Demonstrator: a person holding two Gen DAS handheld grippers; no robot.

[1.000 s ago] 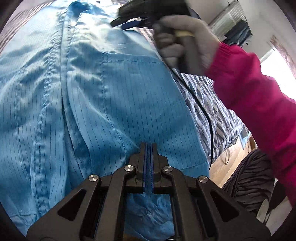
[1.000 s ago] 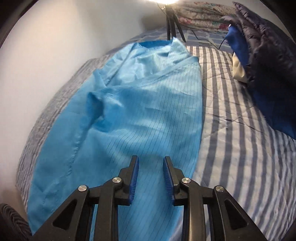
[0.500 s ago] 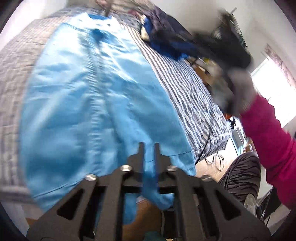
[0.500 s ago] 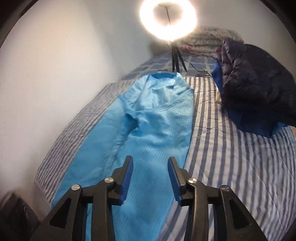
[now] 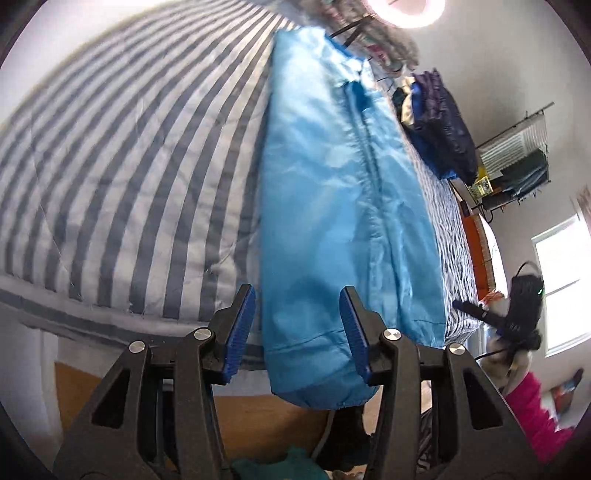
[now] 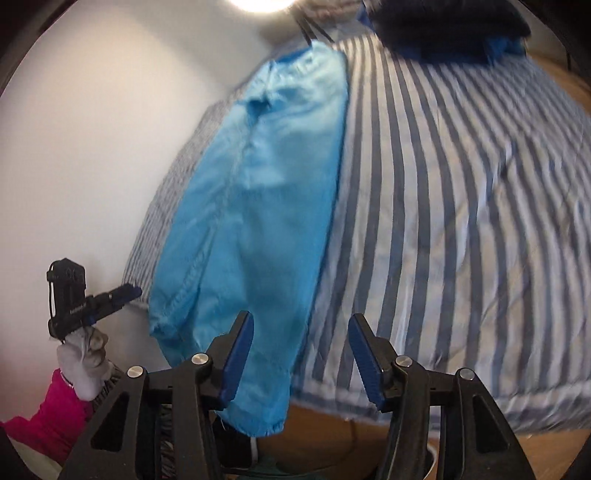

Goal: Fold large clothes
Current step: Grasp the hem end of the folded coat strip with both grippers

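A long light-blue garment (image 5: 340, 206) lies lengthwise on the striped bed, folded into a narrow strip, its lower end hanging over the bed's near edge. It also shows in the right wrist view (image 6: 258, 206). My left gripper (image 5: 297, 332) is open and empty, just short of the hanging end. My right gripper (image 6: 301, 354) is open and empty, near the garment's lower right edge. The right gripper shows small at the right of the left wrist view (image 5: 517, 310), and the left gripper shows small in the right wrist view (image 6: 74, 299).
The blue-and-white striped bedspread (image 5: 122, 166) covers the bed (image 6: 461, 221). A dark jacket pile (image 5: 439, 122) lies at the bed's far end (image 6: 443, 26). A ring light (image 5: 402, 11) stands at the head. A white wall (image 6: 92, 129) runs along the bed. Wooden floor (image 5: 251, 424) lies below.
My left gripper has opened and let go of the garment. Both grippers have pulled back to the foot of the bed and opened wider.
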